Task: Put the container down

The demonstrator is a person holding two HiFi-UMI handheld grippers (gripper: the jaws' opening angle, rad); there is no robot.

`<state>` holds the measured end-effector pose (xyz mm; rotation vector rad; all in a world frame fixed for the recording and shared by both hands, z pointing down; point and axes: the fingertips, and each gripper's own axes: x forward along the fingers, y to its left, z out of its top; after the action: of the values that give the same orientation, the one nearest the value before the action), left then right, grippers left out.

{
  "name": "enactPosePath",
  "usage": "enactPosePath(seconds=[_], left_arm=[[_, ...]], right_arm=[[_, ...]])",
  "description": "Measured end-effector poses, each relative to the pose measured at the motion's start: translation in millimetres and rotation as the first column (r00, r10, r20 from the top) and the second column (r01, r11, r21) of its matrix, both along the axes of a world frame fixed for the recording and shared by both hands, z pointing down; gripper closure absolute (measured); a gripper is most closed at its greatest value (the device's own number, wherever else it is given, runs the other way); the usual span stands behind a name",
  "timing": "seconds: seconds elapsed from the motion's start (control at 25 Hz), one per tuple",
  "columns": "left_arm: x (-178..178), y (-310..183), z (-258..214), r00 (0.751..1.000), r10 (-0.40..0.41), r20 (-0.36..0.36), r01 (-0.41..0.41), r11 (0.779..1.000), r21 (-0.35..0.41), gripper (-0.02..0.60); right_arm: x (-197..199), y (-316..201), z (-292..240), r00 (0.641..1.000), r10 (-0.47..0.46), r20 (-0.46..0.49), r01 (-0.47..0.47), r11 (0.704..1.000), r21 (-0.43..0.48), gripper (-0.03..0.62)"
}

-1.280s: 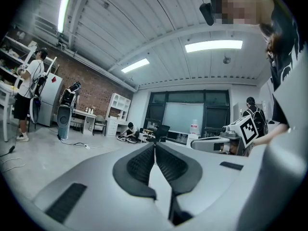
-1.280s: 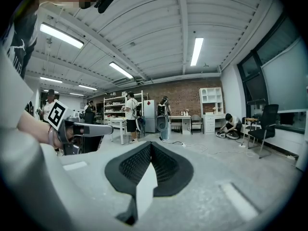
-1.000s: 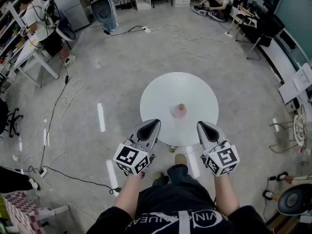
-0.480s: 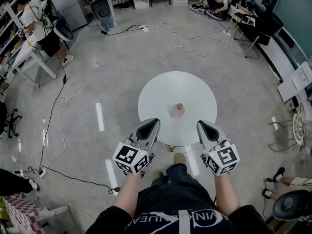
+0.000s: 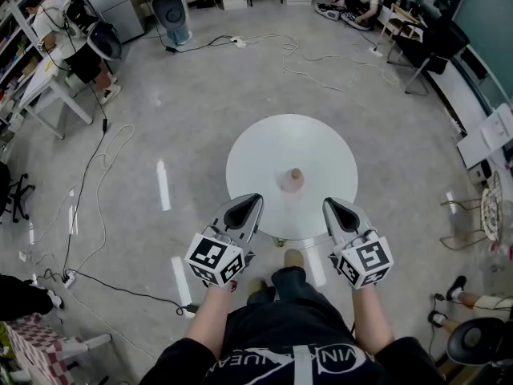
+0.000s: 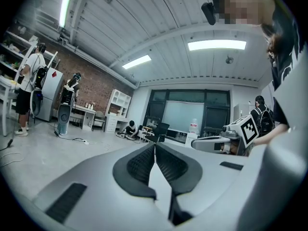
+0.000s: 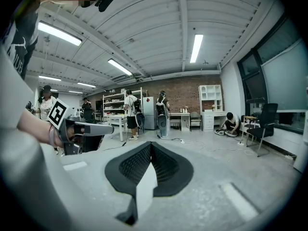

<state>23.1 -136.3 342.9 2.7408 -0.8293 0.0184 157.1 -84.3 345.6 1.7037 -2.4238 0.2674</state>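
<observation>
A small pinkish container [image 5: 293,180] with a tan top stands upright near the middle of the round white table [image 5: 256,155]. My left gripper [image 5: 249,202] is shut and empty, held near the table's front left edge. My right gripper [image 5: 331,205] is shut and empty too, near the front right edge. Both sit well short of the container. In the left gripper view the left gripper [image 6: 154,146] shows its dark pads [image 6: 139,163] meeting at the tips, with the other gripper [image 6: 226,138] off to the right. In the right gripper view the right gripper [image 7: 150,145] points level across the room.
Cables [image 5: 96,191] trail over the grey floor to the left and behind the table. People stand by desks [image 5: 48,79] at the far left; another sits on the floor at the back [image 5: 353,2]. A fan [image 5: 170,10] stands at the back left. Chairs [image 5: 417,46] are at the right.
The view has shifted slightly, so the table sits a little higher and left. Both grippers hold their places, shut. The person at the far left has moved.
</observation>
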Motion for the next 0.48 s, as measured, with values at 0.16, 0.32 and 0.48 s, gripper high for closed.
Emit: enactPosePath(seconds=[0.16,0.32,0.48], left_arm=[[0.5,-3.2,2.3,1.000,-0.003,0.000,0.003,1.000,-0.005,0.566],[1.3,-4.9,5.8,1.000,-0.004,0.000,0.004,1.000,-0.011,0.566],[4.1,-8.2,9.0,1.000,-0.004,0.001,0.004,1.000,-0.016,0.566]], right_arm=[[-0.4,-3.1,2.8,1.000,-0.008,-0.003,0.008,1.000,-0.005,0.588],[1.2,-4.5,7.3,1.000,-0.001,-0.002,0.001,1.000,-0.016,0.588],[4.1,-7.3,11.5,1.000,0.003,-0.002,-0.003,1.000,-0.028,0.588]])
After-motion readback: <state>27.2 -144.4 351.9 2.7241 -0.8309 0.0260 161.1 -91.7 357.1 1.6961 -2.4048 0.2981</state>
